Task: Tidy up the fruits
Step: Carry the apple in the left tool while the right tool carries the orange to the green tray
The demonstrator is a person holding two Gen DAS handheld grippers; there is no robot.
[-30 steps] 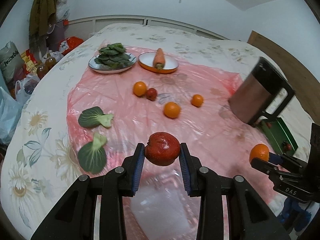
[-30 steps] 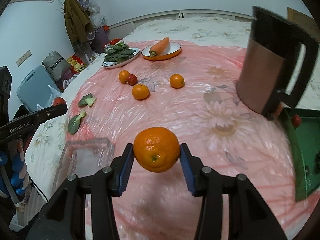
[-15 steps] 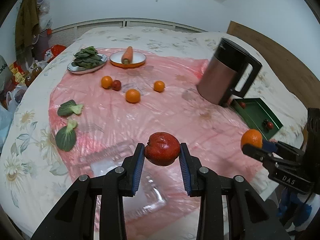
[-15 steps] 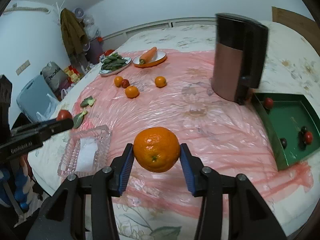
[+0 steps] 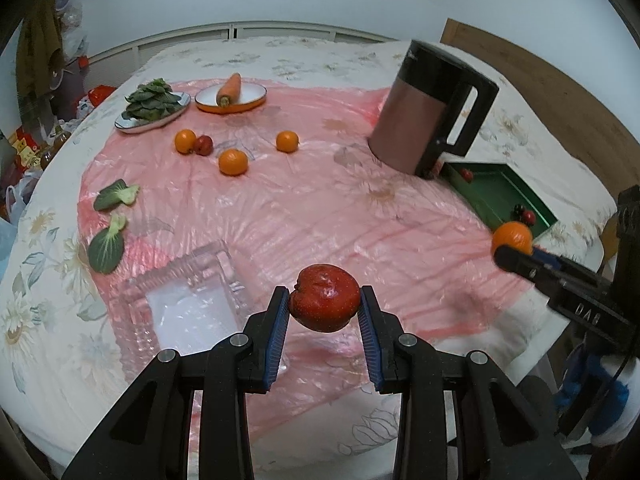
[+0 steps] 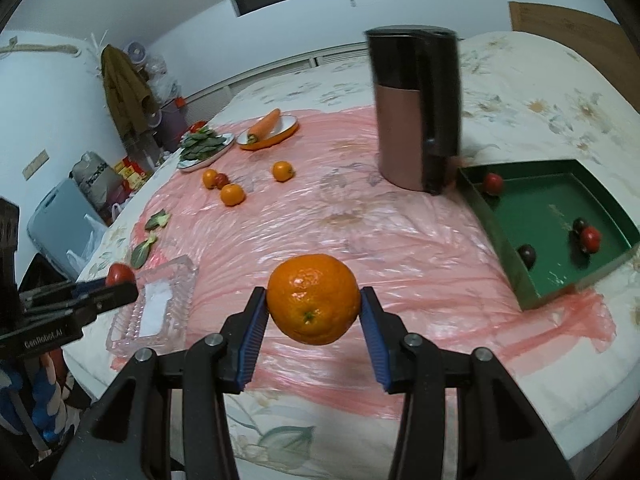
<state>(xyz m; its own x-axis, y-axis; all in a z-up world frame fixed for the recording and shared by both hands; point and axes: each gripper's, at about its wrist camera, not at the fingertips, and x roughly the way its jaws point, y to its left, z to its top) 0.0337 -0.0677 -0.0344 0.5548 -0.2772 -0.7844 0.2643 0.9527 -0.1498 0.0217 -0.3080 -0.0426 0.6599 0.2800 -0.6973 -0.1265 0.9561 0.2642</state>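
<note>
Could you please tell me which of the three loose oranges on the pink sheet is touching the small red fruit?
The leftmost orange, nearest the plate of greens; it rests against the small red fruit, while the other two lie apart.

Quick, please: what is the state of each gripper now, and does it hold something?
Left gripper: closed on a red apple, held above the table.
Right gripper: closed on an orange, also held up.

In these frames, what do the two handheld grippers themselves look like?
Both are matte black, forked frames with silver pivot bolts and blue ribbed pads. The left gripper carries white "GenRobot.AI" lettering on its side, the right gripper white "DAS" lettering. Blue-and-white gloves show behind each.
</note>
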